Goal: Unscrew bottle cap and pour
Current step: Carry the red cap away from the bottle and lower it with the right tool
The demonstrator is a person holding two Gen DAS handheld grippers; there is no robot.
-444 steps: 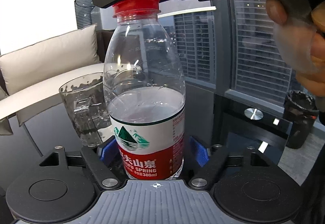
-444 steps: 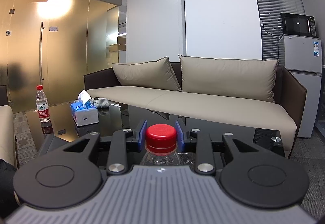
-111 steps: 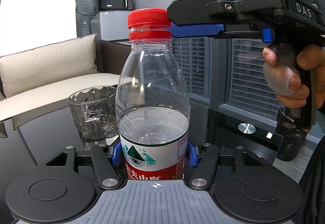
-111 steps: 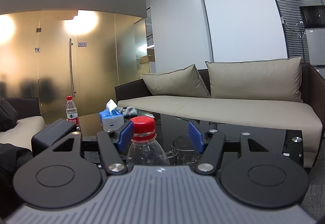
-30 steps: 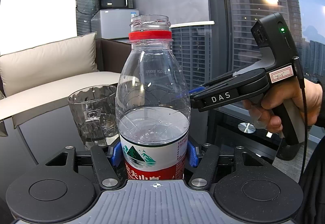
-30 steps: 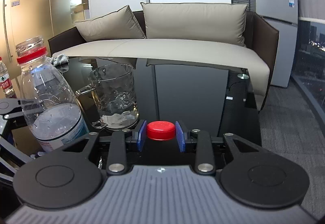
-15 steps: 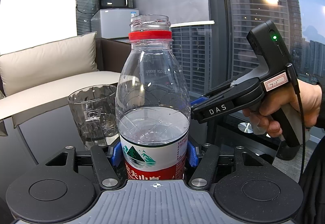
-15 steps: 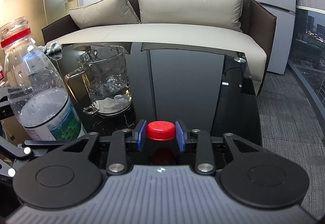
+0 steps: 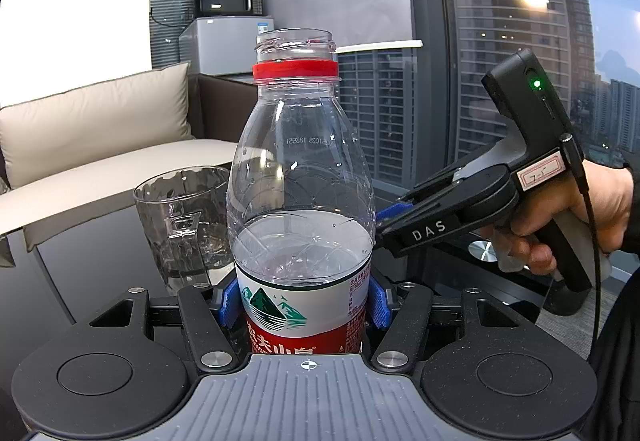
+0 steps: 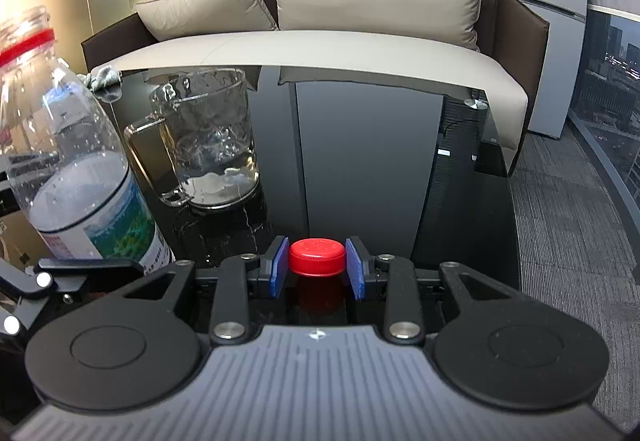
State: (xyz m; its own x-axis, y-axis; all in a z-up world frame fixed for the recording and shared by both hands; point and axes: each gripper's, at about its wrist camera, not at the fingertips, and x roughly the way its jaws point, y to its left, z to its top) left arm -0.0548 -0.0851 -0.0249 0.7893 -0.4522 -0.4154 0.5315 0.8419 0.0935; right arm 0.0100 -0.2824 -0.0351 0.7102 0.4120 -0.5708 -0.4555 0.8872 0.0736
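while the left gripper (image 9: 304,305) stays clamped on the water bottle (image 9: 300,201), keep it upright. the right gripper (image 10: 317,267), pinching the red cap (image 10: 317,256), should lower it flat onto the black table (image 10: 360,161) before letting go.

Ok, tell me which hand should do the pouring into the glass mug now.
Left. Its tool already grips the open bottle by the label, with the glass mug just beside it. The right tool is occupied, shut on the red cap.

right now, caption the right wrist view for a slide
Right gripper holds the red cap just above the black table.
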